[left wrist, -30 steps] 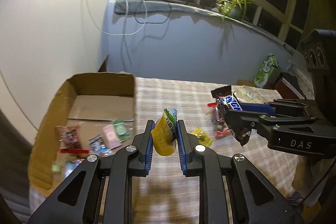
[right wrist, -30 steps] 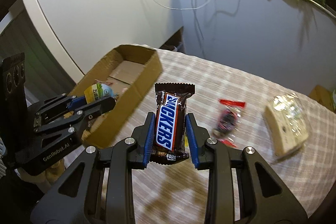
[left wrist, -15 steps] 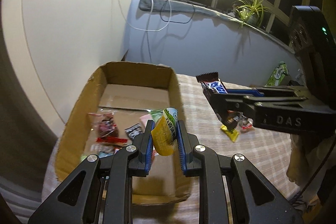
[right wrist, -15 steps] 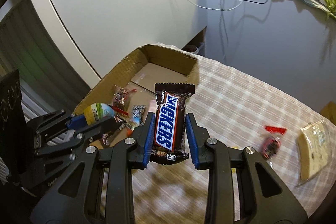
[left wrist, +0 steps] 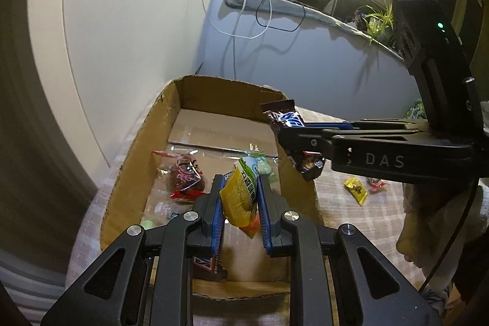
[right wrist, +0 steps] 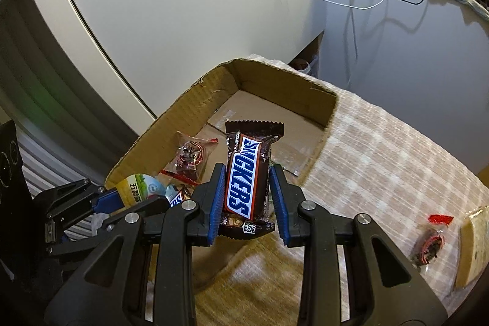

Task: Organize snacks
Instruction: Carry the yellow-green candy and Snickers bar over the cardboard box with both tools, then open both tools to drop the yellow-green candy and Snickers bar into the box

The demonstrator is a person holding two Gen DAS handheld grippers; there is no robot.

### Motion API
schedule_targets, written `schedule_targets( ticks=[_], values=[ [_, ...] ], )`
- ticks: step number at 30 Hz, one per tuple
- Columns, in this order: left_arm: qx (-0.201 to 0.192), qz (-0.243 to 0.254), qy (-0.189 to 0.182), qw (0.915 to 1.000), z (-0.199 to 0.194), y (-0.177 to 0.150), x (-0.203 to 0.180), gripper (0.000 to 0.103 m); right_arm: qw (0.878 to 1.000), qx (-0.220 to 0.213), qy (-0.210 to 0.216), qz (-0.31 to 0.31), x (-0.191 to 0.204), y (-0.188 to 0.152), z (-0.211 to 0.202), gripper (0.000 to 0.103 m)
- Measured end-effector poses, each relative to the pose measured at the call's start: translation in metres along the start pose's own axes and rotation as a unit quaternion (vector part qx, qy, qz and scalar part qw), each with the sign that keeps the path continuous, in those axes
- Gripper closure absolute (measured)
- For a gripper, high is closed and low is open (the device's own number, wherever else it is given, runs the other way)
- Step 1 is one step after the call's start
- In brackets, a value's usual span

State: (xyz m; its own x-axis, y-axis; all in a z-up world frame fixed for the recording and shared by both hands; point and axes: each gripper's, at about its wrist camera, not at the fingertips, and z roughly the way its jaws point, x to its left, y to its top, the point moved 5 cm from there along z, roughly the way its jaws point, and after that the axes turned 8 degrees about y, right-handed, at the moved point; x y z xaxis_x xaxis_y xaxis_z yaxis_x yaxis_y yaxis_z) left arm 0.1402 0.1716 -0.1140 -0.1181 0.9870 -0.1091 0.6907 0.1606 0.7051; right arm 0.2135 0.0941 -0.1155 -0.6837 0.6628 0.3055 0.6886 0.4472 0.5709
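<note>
Cardboard box [left wrist: 143, 142] sits at the table's edge, centre of the left-wrist view, open top. It serves as the collecting bin: several wrapped snacks already lie on its floor, among them a clear pack with red ends [left wrist: 183, 176] at left centre and a green sweet [left wrist: 262, 167] toward the right wall.

Left gripper [left wrist: 240, 197], lower centre of its frame: jaws nearly closed, blue pads pinching a yellow pouch [left wrist: 240, 194] by its flat sides. Pouch stands upright with its green-and-white top above the pads, hanging over the box interior. Judged: it is carried high so it clears the near wall and can be dropped in.

Right gripper [right wrist: 247, 188], lower centre of its frame: jaws part-open, closed on a Snickers bar [right wrist: 249, 176] across its width, label facing the camera, crimped end up. In the left-wrist view the bar [left wrist: 284, 118] shows at right centre, at about the box's right wall, not clearly inside it. Judged: it needs a little more travel toward the box before release.

Still out on the checked cloth [right wrist: 382, 158]: a yellow sweet [left wrist: 356, 190], a dark pack with red ends [right wrist: 428, 243] at lower right, and a pale packet [right wrist: 470, 252] at the right edge.
</note>
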Motion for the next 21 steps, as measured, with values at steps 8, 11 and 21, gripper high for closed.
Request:
schedule_targets(
  ticks=[8,11,21],
  values=[
    [0.002,-0.006,0.003,1.0000,0.001,-0.001,0.005,0.083,1.000,0.004,0.002,-0.001,0.001,0.005,0.012,0.072],
    [0.001,-0.006,0.007,1.0000,0.001,0.000,0.006,0.071,1.000,0.001,-0.002,-0.002,0.001,0.008,0.012,0.056],
    [-0.007,-0.004,0.016,0.9998,-0.004,0.000,0.007,0.062,1.000,-0.018,-0.018,-0.002,-0.004,0.010,0.001,0.029]
  ],
)
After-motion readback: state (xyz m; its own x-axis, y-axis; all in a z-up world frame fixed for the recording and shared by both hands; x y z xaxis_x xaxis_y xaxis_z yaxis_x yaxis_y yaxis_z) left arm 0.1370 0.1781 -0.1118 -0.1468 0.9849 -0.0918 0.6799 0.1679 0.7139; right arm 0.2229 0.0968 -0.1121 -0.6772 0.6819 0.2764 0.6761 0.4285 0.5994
